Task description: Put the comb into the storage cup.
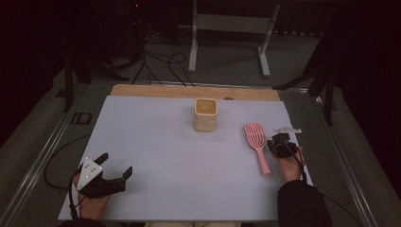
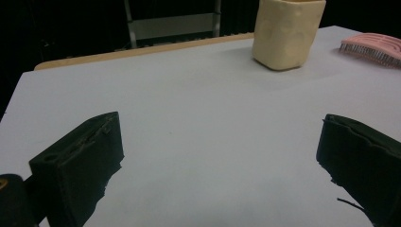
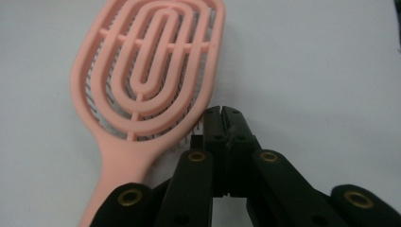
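Two hand-held grippers are present over one work surface, and nothing is held in either. Largest item: the flat pale grey-white tabletop (image 1: 179,161), with a strip of light wood (image 1: 194,91) exposed along its far edge. Beyond it stands a white metal frame (image 1: 231,28) on a dark floor, with black cables (image 1: 156,66) trailing across that floor.

Left gripper (image 1: 115,166), black with a grey three-cornered plate on top, rests near the front left corner of the tabletop in the person's hand. Its jaws stand spread wide; the left gripper view shows bare tabletop between them, with no object touching either one.

Right gripper (image 1: 279,140), black, sits near the right edge of the tabletop, held by a hand emerging from a dark sleeve (image 1: 302,203). Its jaws are pressed together, pinching nothing. In the right gripper view the closed tips lie just beside the lower right rim of the brush head, close to where head meets handle; actual contact cannot be confirmed.

Cream-yellow square cup with rounded corners (image 1: 205,114) stands upright at centre rear of the tabletop, well apart from both grippers.

Pink plastic hairbrush with a slotted oval head (image 1: 257,142) lies flat on the tabletop, right of the cup, bristles down, head pointing away from the person and handle toward the front edge. It lies immediately left of the right gripper.
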`<action>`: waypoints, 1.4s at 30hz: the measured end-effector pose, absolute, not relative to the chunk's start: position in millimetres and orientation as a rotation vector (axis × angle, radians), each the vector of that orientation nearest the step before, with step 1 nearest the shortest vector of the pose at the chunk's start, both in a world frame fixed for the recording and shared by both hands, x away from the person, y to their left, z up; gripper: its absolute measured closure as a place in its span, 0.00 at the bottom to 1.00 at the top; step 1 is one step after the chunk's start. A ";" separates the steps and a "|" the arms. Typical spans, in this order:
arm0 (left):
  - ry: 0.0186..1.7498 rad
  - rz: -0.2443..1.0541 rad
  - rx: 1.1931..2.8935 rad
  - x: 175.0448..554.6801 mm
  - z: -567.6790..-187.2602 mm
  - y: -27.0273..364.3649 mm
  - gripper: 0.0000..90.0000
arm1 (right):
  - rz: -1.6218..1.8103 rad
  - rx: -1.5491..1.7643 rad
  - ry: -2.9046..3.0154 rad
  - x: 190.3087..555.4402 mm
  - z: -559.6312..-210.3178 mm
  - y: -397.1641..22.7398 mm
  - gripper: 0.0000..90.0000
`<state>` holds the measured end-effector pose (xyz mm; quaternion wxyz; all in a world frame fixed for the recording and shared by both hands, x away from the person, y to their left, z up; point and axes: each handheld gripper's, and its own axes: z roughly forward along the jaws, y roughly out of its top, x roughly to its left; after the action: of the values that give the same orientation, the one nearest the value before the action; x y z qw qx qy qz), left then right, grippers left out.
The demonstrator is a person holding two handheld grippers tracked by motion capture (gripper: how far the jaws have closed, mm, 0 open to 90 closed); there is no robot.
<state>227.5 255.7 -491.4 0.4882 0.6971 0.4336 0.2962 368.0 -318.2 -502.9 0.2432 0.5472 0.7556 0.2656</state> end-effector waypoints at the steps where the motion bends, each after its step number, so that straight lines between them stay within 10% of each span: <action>1: 1.053 0.721 1.695 227.5 -491.4 255.5 0.02 | 0.716 1.484 2.072 369.5 -503.2 -317.1 1.00; 15: 1.055 0.722 1.692 227.6 -491.6 256.4 0.02 | 0.737 1.423 2.087 371.7 -497.7 -310.6 0.92; 42: 1.062 0.735 1.676 225.8 -491.1 258.1 0.02 | 1.270 1.243 1.928 279.6 -464.5 -298.0 0.17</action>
<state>225.8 258.1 -491.1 0.4906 0.6901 0.4375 0.3028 279.6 -298.0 -464.5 0.2570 0.4581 0.7107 0.4680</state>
